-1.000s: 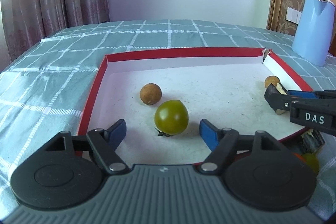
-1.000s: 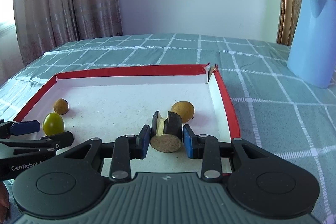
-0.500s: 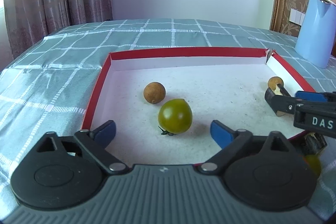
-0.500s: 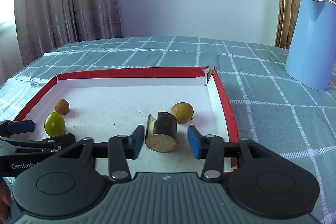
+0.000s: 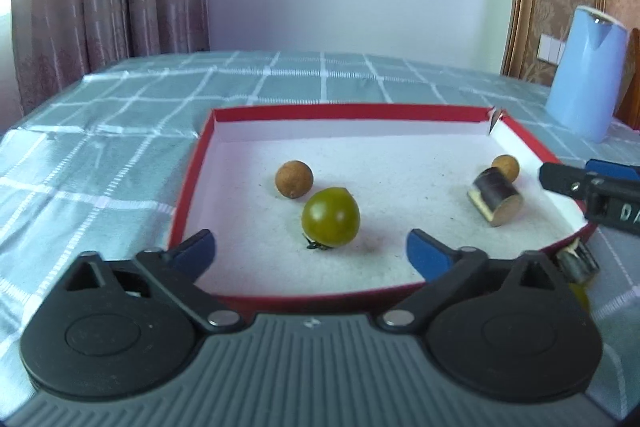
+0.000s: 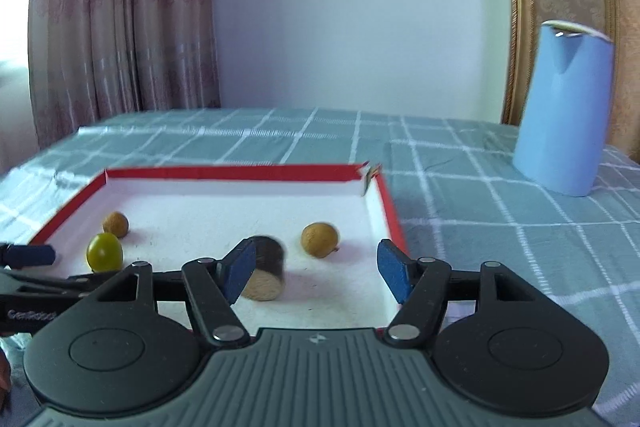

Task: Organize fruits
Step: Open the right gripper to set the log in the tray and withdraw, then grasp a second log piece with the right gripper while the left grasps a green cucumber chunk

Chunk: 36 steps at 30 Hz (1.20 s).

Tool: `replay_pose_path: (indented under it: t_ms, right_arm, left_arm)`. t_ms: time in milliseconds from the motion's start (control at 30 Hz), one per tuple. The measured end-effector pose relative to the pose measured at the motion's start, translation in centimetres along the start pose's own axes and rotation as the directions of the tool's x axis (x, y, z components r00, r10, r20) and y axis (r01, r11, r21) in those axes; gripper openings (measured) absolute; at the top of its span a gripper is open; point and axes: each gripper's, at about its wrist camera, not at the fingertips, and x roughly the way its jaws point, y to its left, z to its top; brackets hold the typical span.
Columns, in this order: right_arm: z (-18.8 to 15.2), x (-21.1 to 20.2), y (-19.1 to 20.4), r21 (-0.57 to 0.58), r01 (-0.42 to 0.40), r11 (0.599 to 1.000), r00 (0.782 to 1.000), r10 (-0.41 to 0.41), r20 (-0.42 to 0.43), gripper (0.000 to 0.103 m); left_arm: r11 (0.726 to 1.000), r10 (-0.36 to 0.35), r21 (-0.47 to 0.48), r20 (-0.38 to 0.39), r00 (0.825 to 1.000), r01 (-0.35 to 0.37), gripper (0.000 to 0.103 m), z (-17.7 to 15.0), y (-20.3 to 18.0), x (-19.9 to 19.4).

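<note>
Both jaws had just been opening, nothing gripped.
My right gripper (image 6: 320,269) released the dark cylinder (image 6: 265,275), lower centre; my left gripper (image 5: 310,253) spread wide around the green fruit (image 5: 330,217).

Glossy green tomato (image 5: 330,217); matt cardboard tray (image 5: 182,195); cloth tablecloth (image 5: 104,155).

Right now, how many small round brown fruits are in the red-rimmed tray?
2: one small round brown fruit behind the green tomato, another by the tray's right wall. None appear hidden.
</note>
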Motion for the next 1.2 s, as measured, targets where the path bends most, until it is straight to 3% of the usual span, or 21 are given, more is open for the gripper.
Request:
replay_pose_path:
  t_ms: [167, 400, 700, 967, 1033, 1100, 1200]
  right_arm:
    - [-1.1, -1.8, -2.5, 0.093, -0.035, 0.995, 0.999, 0.036, -0.013, 0.067]
    - [-3.1, -4.6, -2.9, 0.040, -0.025, 0.999, 0.999, 0.024, 0.023, 0.067]
    - [-3.4, -2.5, -1.6, 0.043, -0.086, 0.995, 0.991, 0.090, -0.097, 0.067]
    - [-3.7, -2.0, -1.0, 0.052, -0.078, 0.996, 0.989, 0.084, -0.123, 0.066]
    - [-3.7, -2.3, -0.9, 0.041, -0.116, 0.992, 0.986, 0.121, -0.119, 0.043]
    - [-3.8, -2.8, -0.2, 0.004, -0.125, 0.992, 0.986, 0.125, -0.108, 0.034]
    - [-3.9, -3.2, -0.2, -0.007, -0.108, 0.994, 0.990, 0.106, -0.096, 0.032]
  left_arm:
    - [0.999, -0.042, -0.011, 0.060, 0.997, 0.042, 0.103, -0.7, 0.8, -1.9]
    - [0.999, -0.046, -0.006, 0.087, 0.995, 0.046, 0.103, -1.3, 0.9, -3.1]
    - [0.999, -0.051, -0.012, 0.094, 0.994, 0.053, 0.103, -1.4, 1.1, -3.2]
    - [0.999, -0.050, -0.011, 0.094, 0.994, 0.052, 0.103, -1.4, 1.1, -3.2]
    - [0.999, -0.051, -0.011, 0.093, 0.994, 0.053, 0.103, -1.5, 1.1, -3.2]
    - [0.998, -0.052, -0.014, 0.097, 0.994, 0.054, 0.103, -1.5, 1.2, -3.4]
    - [0.998, -0.059, -0.029, 0.109, 0.992, 0.063, 0.103, -1.7, 1.6, -4.0]
